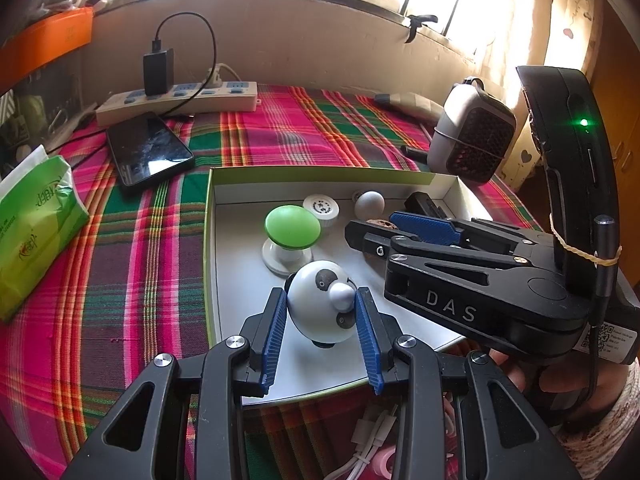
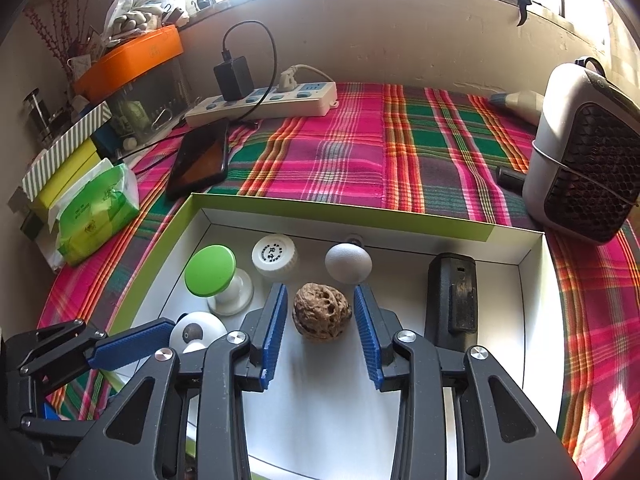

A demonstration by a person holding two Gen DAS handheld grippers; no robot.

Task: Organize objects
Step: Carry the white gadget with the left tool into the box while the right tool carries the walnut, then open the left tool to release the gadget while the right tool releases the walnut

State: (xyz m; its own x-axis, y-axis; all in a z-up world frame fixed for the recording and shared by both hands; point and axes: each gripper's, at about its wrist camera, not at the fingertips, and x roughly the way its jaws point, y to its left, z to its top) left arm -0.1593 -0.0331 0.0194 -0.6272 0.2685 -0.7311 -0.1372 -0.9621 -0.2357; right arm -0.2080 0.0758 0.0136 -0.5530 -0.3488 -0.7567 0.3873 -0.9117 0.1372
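Blue fingers (image 1: 276,332) clamp the panda toy (image 1: 322,304); right gripper (image 2: 320,332) open, straddling walnut (image 2: 321,314).

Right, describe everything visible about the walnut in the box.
The walnut is brown, whole and in its shell, with a deeply wrinkled, pitted surface that looks hard and woody. It rests on the white floor of the green-rimmed box, near the middle. It lies between the blue pads of the right gripper, which is open, with a gap on each side. Nothing else touches it.
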